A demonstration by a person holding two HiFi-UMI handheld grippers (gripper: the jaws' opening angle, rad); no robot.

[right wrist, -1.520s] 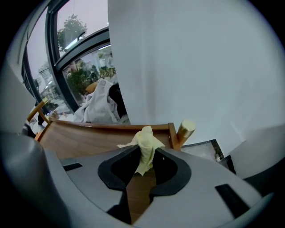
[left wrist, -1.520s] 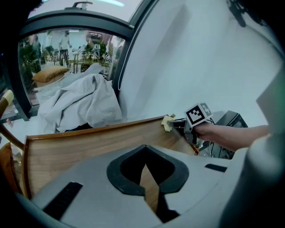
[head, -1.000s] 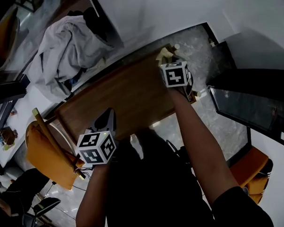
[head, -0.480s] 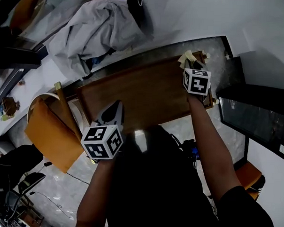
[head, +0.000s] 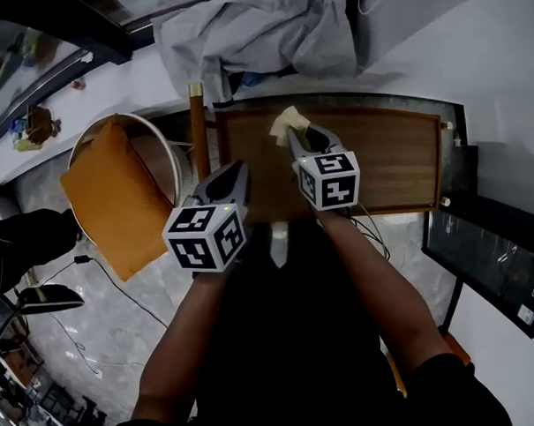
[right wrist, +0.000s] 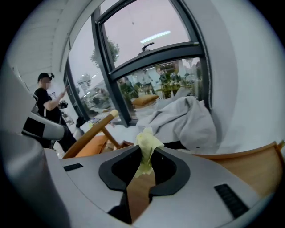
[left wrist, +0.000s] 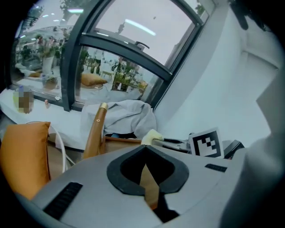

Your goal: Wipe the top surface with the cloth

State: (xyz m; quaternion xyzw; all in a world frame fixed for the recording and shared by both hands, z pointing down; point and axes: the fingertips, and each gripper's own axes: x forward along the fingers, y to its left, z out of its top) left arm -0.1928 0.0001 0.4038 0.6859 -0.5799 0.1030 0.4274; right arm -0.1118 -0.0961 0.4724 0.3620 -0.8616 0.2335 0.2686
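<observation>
A pale yellow cloth [head: 287, 124] is pinched in my right gripper [head: 294, 135], which is shut on it over the left part of the brown wooden table top [head: 384, 160]. In the right gripper view the cloth [right wrist: 146, 147] sticks up from between the closed tips of the right gripper [right wrist: 144, 153]. My left gripper [head: 236, 173] hovers at the table's near left corner, jaws together with nothing held. In the left gripper view the left gripper [left wrist: 145, 149] is shut, and the cloth [left wrist: 151, 136] and the right gripper's marker cube [left wrist: 205, 143] show beyond it.
An orange chair [head: 109, 192] with a wooden post [head: 198, 130] stands left of the table. A heap of grey fabric [head: 257, 31] lies on the white sill behind it. A dark monitor [head: 490, 262] sits at the right. A person stands far left in the right gripper view.
My right gripper has carried the cloth from the table's right end across to its left part. The head view has swung, and the left gripper now sits closer to the table.
</observation>
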